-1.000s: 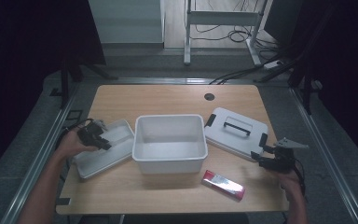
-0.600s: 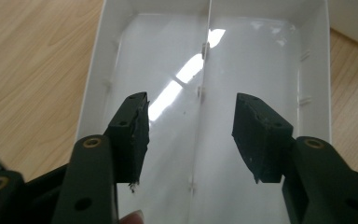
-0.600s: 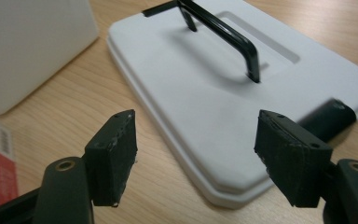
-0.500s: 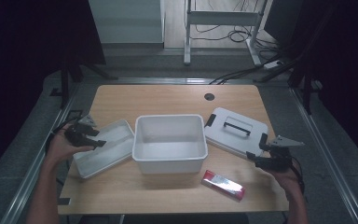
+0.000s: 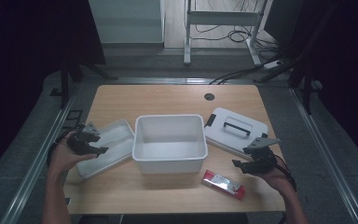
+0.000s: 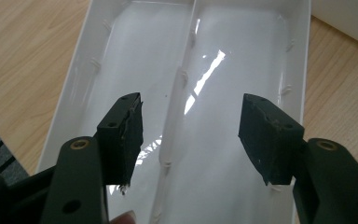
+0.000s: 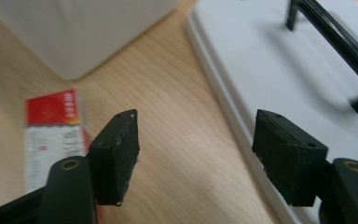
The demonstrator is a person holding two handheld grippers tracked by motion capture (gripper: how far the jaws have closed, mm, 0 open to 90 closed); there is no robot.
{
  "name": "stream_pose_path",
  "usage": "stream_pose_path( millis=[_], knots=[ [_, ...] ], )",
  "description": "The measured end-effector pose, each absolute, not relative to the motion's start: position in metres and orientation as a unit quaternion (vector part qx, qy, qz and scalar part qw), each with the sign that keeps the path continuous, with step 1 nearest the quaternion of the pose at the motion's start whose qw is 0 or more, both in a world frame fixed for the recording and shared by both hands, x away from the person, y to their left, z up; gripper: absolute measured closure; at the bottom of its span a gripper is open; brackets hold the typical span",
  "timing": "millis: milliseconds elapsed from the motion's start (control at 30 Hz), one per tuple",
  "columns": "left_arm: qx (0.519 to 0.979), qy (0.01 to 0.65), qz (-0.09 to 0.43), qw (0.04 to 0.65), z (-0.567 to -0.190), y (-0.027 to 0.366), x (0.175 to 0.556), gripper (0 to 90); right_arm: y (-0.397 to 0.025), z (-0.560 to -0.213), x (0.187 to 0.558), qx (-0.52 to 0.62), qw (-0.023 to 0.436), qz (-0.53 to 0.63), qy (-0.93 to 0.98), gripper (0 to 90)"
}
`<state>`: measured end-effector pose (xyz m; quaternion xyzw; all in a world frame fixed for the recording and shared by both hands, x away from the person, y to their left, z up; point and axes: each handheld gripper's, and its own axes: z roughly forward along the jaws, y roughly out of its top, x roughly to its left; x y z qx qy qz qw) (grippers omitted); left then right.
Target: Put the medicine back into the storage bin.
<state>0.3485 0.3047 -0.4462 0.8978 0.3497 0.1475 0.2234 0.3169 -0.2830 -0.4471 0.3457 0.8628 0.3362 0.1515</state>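
Note:
A white open box (image 5: 170,143) stands mid-table. Left of it lies a shallow white two-compartment tray (image 5: 109,144) (image 6: 191,93). My left gripper (image 5: 89,143) (image 6: 190,135) hovers open over the tray's near-left part, holding nothing. A white lid with a black handle (image 5: 235,130) (image 7: 279,70) lies right of the box. A red and white packet (image 5: 222,184) (image 7: 51,130) lies flat near the front edge. My right gripper (image 5: 251,161) (image 7: 196,154) is open above bare wood between packet and lid, nothing between its jaws.
The wooden table (image 5: 168,98) has a round black cable hole (image 5: 209,96) at the back right. Metal rails run along both sides of the table. Cables and a stand's legs lie on the floor beyond the far edge.
My left gripper has drawn back leftward from the tray's middle to its near-left end. The right gripper has shifted slightly left toward the packet. Both stay open.

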Motion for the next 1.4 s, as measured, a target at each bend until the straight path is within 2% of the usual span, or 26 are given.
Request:
stream_pose_path(
  millis=[300, 800, 1200, 1300, 1400],
  knots=[
    [0.895, 0.35, 0.141, 0.237, -0.463, 0.307, 0.343, 38.7, -0.244, -0.433, 0.306, 0.28, 0.098, 0.31, 0.903, 35.3],
    [0.892, 0.35, 0.142, 0.249, -0.463, 0.307, 0.339, 37.4, -0.213, -0.465, 0.29, 0.239, 0.027, 0.187, 0.952, 38.6],
    [0.892, 0.342, 0.151, 0.254, -0.46, 0.306, 0.337, 37.1, -0.202, -0.479, 0.293, 0.216, 0.018, 0.137, 0.966, 50.1],
    [0.89, 0.341, 0.159, 0.257, -0.458, 0.306, 0.336, 37.7, -0.204, -0.474, 0.293, 0.213, 0.031, 0.13, 0.968, 50.6],
    [0.89, 0.342, 0.163, 0.256, -0.456, 0.306, 0.335, 37.9, -0.21, -0.456, 0.293, 0.205, 0.031, 0.144, 0.968, 50.8]
  ],
)
